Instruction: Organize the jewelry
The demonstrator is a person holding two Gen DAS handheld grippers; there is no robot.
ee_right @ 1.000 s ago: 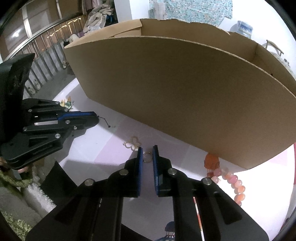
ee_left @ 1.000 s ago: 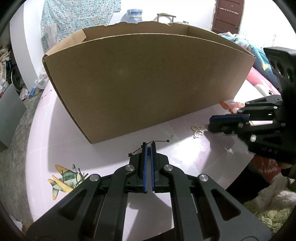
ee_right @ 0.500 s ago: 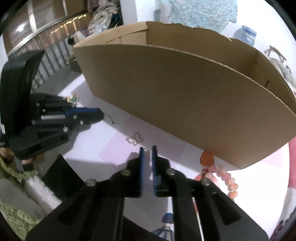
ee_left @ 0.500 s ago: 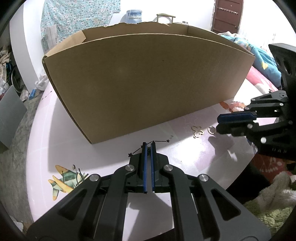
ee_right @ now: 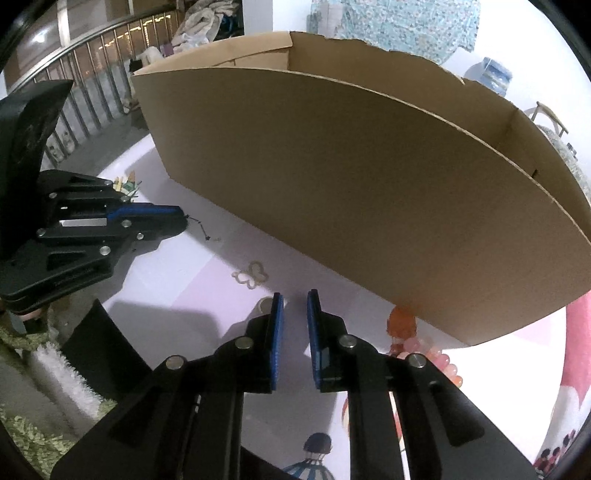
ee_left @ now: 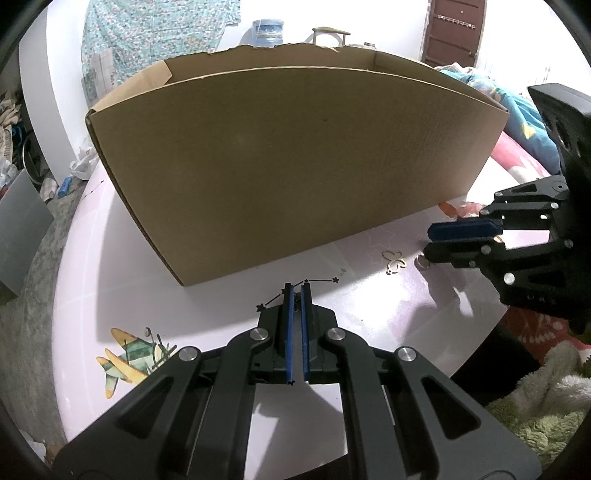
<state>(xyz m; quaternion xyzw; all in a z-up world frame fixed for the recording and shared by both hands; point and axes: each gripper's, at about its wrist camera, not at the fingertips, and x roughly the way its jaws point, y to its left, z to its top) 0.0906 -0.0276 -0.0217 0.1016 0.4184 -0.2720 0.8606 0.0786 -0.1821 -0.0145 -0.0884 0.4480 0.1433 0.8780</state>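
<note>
- Left wrist view: the left gripper (ee_left: pixel 295 291), in front of the cardboard box (ee_left: pixel 295 162), pinches the star chain (ee_left: pixel 306 282) ready for boxing; the butterfly charm (ee_left: pixel 395 260) lies loose nearby.
- Right wrist view: the right gripper (ee_right: pixel 295 306), before the box, has just opened narrowly, empty; the small ring (ee_right: pixel 263 303) lies beside its left pad.

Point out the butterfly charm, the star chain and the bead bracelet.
butterfly charm (ee_right: pixel 252 274), right wrist view, on its wings.
star chain (ee_left: pixel 320 281), left wrist view, on the strand past the fingertips.
bead bracelet (ee_right: pixel 436 356), right wrist view, on its pink beads.

White walls (ee_left: pixel 40 85), brown door (ee_left: pixel 452 33), railing (ee_right: pixel 74 66), rug (ee_left: pixel 535 424).
</note>
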